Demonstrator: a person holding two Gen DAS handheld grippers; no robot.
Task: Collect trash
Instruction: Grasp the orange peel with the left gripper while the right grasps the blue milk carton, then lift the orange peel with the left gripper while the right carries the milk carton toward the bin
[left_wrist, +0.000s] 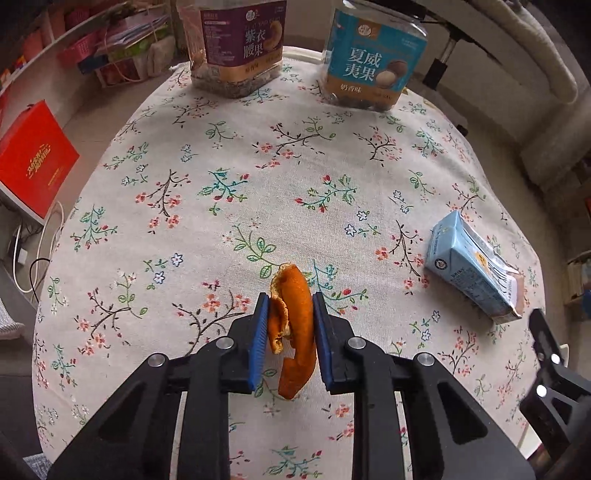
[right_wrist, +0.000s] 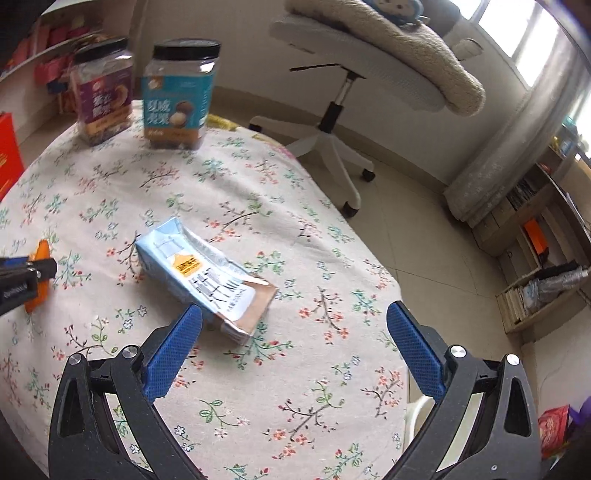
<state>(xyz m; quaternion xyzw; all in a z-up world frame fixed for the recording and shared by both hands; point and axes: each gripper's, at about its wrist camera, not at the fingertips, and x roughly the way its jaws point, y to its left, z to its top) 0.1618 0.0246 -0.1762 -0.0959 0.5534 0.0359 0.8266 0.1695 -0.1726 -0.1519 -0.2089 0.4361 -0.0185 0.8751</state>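
My left gripper (left_wrist: 289, 304) is shut on a curled orange peel (left_wrist: 295, 325) and holds it just above the floral tablecloth (left_wrist: 258, 184). The peel also shows at the left edge of the right wrist view (right_wrist: 41, 254), clamped in the left gripper (right_wrist: 29, 275). A flattened light-blue drink carton (left_wrist: 469, 266) lies on its side at the right of the table. In the right wrist view the carton (right_wrist: 199, 273) lies just ahead of my right gripper (right_wrist: 295, 317), which is open and empty, its left pad (right_wrist: 173, 350) close to the carton's torn end.
Two nut jars stand at the table's far edge: a purple-labelled one (left_wrist: 242, 40) and a blue-labelled one (left_wrist: 373, 62). A white office chair (right_wrist: 343, 110) stands beyond the table to the right. A red box (left_wrist: 33, 162) sits off the left edge.
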